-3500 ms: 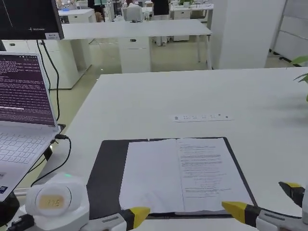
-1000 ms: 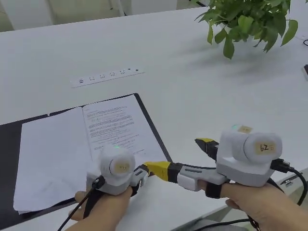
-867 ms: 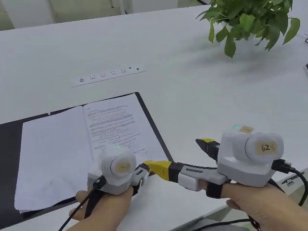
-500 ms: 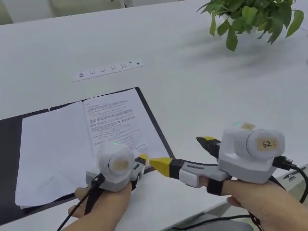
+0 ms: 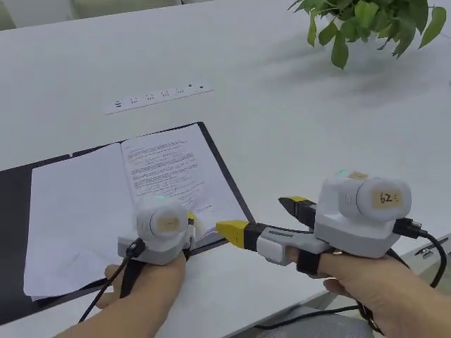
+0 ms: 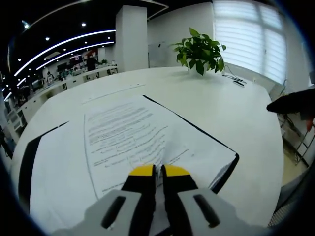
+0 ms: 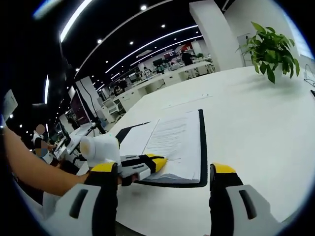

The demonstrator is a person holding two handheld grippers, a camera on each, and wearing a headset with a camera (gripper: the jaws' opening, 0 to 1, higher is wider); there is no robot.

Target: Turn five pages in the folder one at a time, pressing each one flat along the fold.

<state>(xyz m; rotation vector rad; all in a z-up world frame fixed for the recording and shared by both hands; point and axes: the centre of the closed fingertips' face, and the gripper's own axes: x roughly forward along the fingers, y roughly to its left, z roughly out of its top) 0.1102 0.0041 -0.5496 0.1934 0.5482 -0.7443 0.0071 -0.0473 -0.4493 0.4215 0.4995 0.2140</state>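
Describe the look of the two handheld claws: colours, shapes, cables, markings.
Left claw and right claw are alike: rounded white housings, black jaws tipped yellow, a black cable trailing from each. The right's round end bears a tan label handwritten 62; the left's label is too faint to read.

Showing black on the folder (image 5: pixel 14 197), white lined with fine dark print on the page (image 5: pixel 165 176). Wearing yellow tips on black jaws across left gripper (image 6: pixel 153 171) and right gripper (image 5: pixel 261 215). Glowing green on the plant (image 5: pixel 352 28).
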